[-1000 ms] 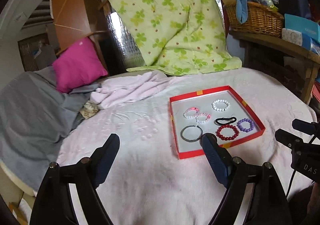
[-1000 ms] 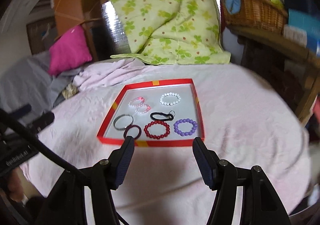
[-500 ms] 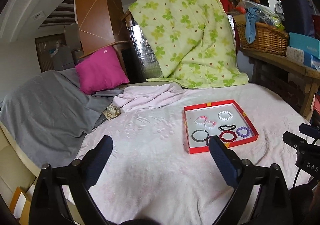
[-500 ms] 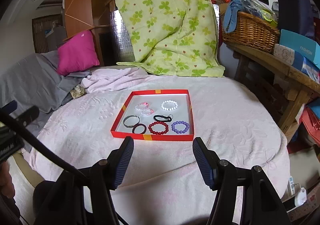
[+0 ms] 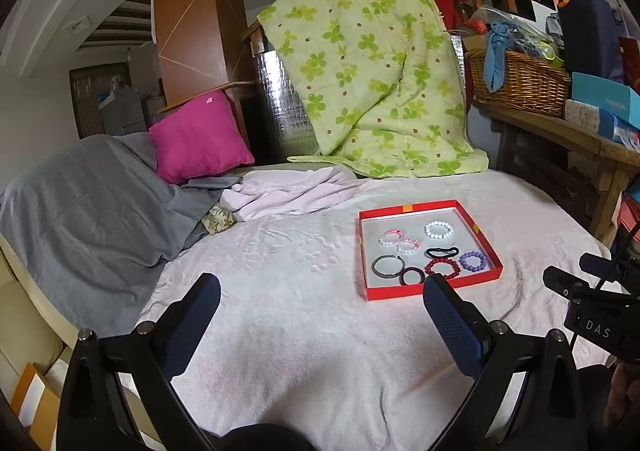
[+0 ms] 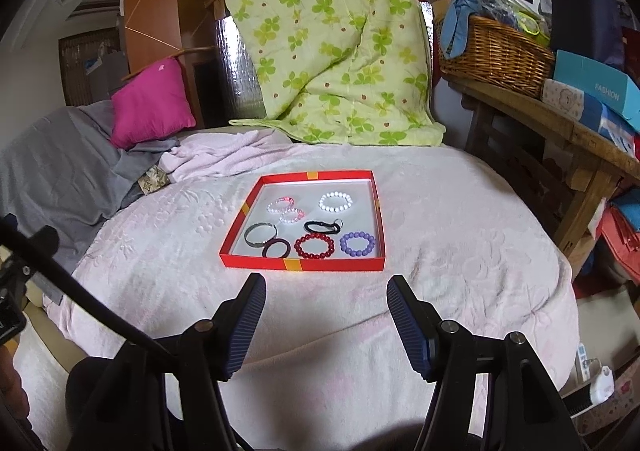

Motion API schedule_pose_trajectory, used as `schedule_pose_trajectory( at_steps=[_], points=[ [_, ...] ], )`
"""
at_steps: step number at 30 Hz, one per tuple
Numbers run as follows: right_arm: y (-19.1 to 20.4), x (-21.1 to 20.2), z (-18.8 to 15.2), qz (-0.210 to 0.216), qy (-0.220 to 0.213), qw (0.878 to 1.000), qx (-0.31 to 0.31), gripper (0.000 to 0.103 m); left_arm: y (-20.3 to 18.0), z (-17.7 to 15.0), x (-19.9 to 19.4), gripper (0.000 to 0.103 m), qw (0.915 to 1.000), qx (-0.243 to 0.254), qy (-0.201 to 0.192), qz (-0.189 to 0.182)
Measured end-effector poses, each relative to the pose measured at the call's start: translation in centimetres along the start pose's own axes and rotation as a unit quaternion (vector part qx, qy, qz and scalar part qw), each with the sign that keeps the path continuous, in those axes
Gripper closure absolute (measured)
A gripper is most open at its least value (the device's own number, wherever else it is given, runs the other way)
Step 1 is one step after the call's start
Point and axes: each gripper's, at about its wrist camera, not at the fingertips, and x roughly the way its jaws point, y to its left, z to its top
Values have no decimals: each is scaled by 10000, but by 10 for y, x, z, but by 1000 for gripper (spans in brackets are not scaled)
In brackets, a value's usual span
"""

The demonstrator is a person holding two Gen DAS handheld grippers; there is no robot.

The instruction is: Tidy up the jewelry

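bed (image 6: 460,251) under pink blanket | red tray (image 6: 303,264) lies near its middle, far of both grippers | eight bracelets inside, purple one (image 6: 358,243) near right corner | left gripper (image 5: 320,303) jaws just opened wide, empty | right gripper (image 6: 326,303) partly open, empty

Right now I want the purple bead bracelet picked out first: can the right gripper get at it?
Probably yes: the right gripper is open and empty, the purple bead bracelet lies uncovered in the red tray's near corner, apart from its neighbours.
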Motion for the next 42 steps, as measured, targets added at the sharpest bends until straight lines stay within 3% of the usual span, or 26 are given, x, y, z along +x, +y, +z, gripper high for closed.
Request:
schedule_pose_trajectory(
  at_steps=[8, 16, 42],
  points=[
    [-2, 4, -2, -3, 29, 10000, 90, 36, -3, -4, 8, 2, 9997, 52, 246, -9],
    [4, 5, -2, 52, 23, 10000, 62, 36, -4, -6, 11, 2, 9995, 193, 252, 16],
    [25, 36, 7, -103, 294, 9995, -43, 36, 24, -8, 51, 2, 9986, -101, 511, -26]
  ],
)
